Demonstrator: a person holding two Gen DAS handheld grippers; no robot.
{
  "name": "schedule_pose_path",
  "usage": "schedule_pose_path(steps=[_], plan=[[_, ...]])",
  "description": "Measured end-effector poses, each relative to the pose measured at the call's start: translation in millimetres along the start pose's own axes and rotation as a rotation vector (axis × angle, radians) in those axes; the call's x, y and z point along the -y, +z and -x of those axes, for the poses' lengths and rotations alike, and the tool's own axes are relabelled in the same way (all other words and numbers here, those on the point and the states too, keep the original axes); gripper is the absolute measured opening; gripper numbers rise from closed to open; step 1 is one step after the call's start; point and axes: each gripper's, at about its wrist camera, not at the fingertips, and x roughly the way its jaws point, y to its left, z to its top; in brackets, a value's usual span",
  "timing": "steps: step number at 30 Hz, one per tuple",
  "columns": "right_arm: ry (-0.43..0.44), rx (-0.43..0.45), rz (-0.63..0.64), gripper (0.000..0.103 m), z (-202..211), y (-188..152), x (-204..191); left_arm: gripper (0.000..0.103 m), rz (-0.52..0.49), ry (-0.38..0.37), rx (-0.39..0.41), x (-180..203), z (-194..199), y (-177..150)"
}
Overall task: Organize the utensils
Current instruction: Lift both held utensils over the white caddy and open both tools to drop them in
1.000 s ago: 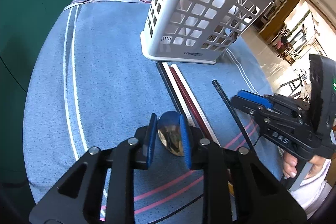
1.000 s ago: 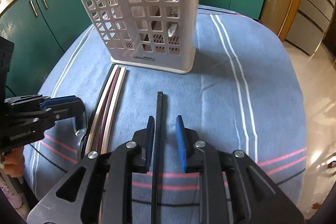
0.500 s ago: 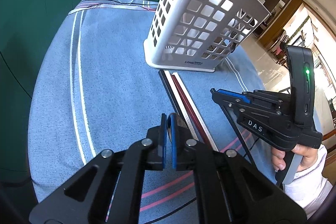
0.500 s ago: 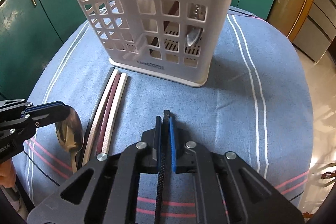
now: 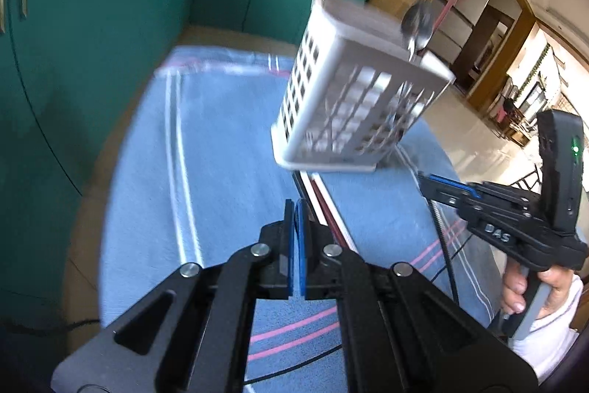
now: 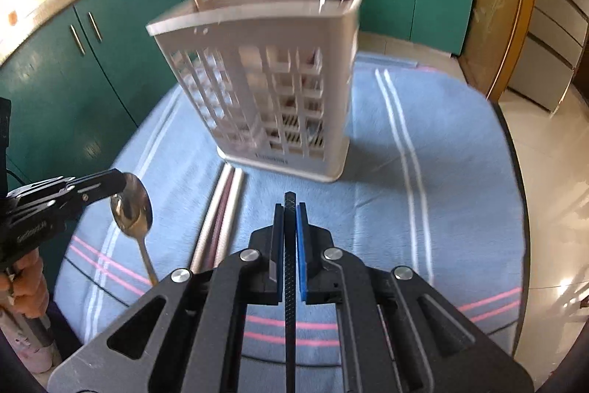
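A white slotted utensil basket (image 5: 353, 105) (image 6: 268, 91) stands on the blue striped cloth and holds a spoon and sticks. My left gripper (image 5: 295, 209) is shut on a metal spoon (image 6: 132, 209); the right wrist view shows it held above the cloth, bowl up, handle hanging down. My right gripper (image 6: 289, 209) is shut on a black chopstick (image 6: 289, 282), lifted off the cloth; it also shows in the left wrist view (image 5: 440, 245). Several chopsticks (image 6: 221, 220) lie side by side on the cloth in front of the basket.
The blue cloth (image 5: 221, 153) covers a round table with its edge close on all sides. Green cabinets (image 6: 92, 61) stand behind. A tiled floor (image 6: 552, 172) lies to the right.
Both grippers closed, the left on the spoon and the right on the black chopstick. Both have since lifted their pieces off the cloth and pulled back from the basket.
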Motion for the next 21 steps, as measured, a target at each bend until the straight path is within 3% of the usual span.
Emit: schedule_pose_path(steps=[9,15,21], plan=[[0.051,0.18,-0.014,0.007,90,5,9,0.003,-0.032,0.158,0.253,13,85,15],[0.078,0.304,-0.029,0.007,129,15,9,0.003,-0.031,0.183,0.325,21,116,28],[0.099,0.402,-0.038,0.007,158,36,10,0.003,0.012,0.222,0.477,29,162,56]])
